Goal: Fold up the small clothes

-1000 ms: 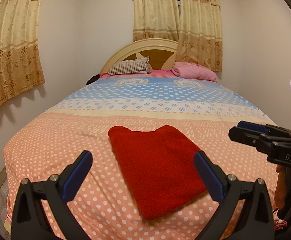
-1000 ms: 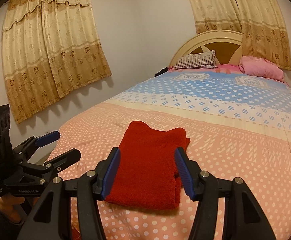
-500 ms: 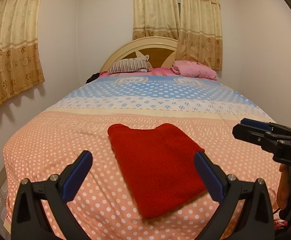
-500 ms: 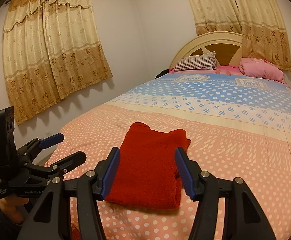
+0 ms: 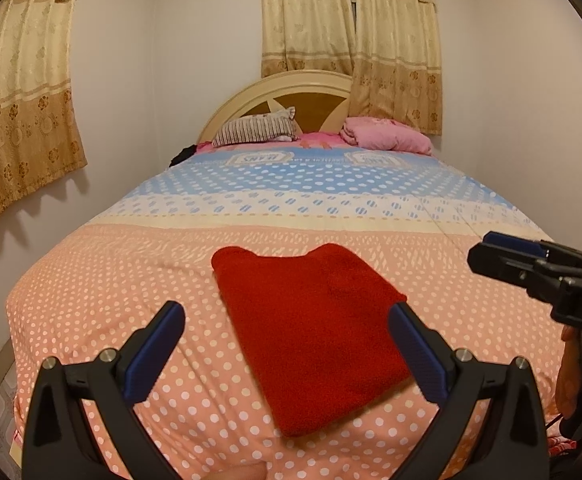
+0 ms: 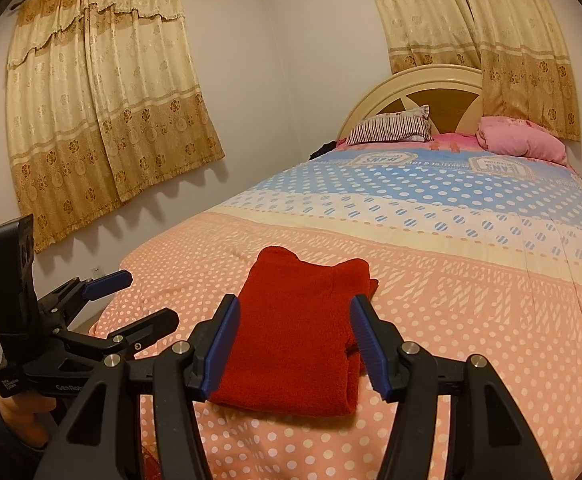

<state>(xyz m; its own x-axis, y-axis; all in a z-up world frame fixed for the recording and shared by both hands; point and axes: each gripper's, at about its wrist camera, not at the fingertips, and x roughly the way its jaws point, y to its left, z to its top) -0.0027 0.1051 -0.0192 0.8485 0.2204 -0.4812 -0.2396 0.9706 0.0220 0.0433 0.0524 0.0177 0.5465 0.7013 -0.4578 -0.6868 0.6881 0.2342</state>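
A red garment point(image 5: 315, 332), folded into a thick rectangle, is laid flat on the peach, white-dotted foot end of the bedspread point(image 5: 103, 280), close to the near edge of the bed. A short raised tab is seen at each of its far corners, and its layered edges are stacked along the side shown at the right in the right wrist view point(image 6: 355, 364).

The left gripper point(image 5: 287, 344) is held above and before the garment with its blue-padded fingers point(image 5: 153, 354) spread wide apart; nothing is gripped, and the cloth is framed between them without being touched. The right gripper point(image 6: 297, 344) is held likewise, its fingers point(image 6: 365, 346) parted to a lesser width and nothing clamped. Each gripper is seen from the side in the other's view, and part of a hand point(image 6: 19, 412) is visible on the left gripper's handle.

Farther up the bed, the spread turns to cream and blue dotted bands. At the head, a striped pillow point(image 5: 257, 132) and a pink pillow point(image 5: 387, 138) are set against a rounded cream headboard point(image 5: 287, 88). Gold patterned curtains point(image 5: 19, 100) are hung on the side wall and behind the headboard.
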